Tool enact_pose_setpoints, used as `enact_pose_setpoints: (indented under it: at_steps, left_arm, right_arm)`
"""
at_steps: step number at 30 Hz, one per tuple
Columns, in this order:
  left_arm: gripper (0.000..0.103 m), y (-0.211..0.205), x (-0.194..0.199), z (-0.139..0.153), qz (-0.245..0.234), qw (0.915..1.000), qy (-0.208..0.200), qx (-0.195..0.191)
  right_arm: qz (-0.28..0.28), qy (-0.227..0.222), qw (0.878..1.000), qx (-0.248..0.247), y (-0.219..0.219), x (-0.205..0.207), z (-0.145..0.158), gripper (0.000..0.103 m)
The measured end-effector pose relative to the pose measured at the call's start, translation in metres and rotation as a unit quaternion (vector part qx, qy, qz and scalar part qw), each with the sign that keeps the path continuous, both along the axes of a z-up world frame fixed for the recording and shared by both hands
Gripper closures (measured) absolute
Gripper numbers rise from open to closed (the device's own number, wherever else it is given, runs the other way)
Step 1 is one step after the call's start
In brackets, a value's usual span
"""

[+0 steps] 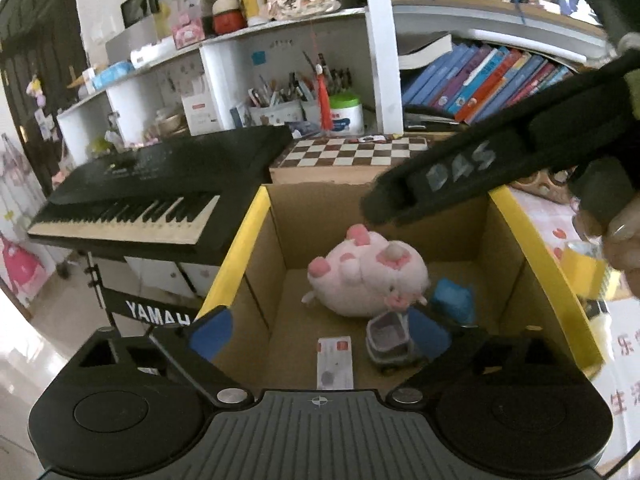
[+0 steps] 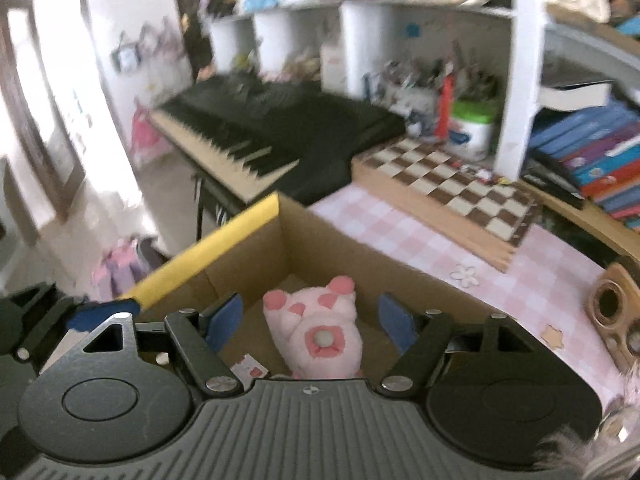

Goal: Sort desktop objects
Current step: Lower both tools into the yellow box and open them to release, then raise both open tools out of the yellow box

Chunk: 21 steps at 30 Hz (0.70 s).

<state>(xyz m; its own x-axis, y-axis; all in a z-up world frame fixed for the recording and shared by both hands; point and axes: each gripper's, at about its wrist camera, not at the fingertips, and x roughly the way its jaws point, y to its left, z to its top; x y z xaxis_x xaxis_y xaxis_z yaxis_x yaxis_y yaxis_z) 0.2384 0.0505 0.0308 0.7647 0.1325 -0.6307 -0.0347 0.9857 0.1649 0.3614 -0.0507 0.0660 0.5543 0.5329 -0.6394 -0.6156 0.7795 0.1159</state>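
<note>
A cardboard box (image 1: 280,240) with yellow rim tape holds a pink plush pig (image 1: 368,276), a small grey toy truck (image 1: 390,340), a blue item (image 1: 454,298) and a white card (image 1: 335,362). My left gripper (image 1: 320,334) hovers open over the box, empty. My right gripper (image 2: 312,320) is open above the same box (image 2: 248,276), with the plush pig (image 2: 316,336) lying below between its blue fingers. The right gripper's black body (image 1: 500,168) crosses the left wrist view above the box.
A black Yamaha keyboard (image 1: 152,192) stands left of the box. A chessboard (image 2: 452,188) lies behind it on the pink checked tablecloth (image 2: 400,248). White shelves hold pen cups (image 1: 280,104) and books (image 1: 480,80). A wooden item (image 2: 616,308) sits at the right.
</note>
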Motion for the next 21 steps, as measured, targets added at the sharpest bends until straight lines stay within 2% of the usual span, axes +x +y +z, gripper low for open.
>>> enact_pose_setpoints:
  at_steps: [9,17,21]
  left_arm:
    - [0.001,-0.004,-0.040,0.011,-0.009,0.9999,-0.014,0.002]
    - [0.001,-0.006,-0.075,0.021,-0.018,0.9989,-0.042,-0.004]
    - [0.001,-0.007,-0.094,0.024,-0.020,0.9982,-0.054,-0.016]
  right_arm:
    - [-0.065,-0.038,0.996,0.042,-0.047,-0.057,0.022,0.024]
    - [-0.103,-0.069,0.991,0.044,-0.069,-0.113,0.027,0.024]
    - [-0.127,-0.068,0.988,0.049,-0.078,-0.137,0.025,0.024]
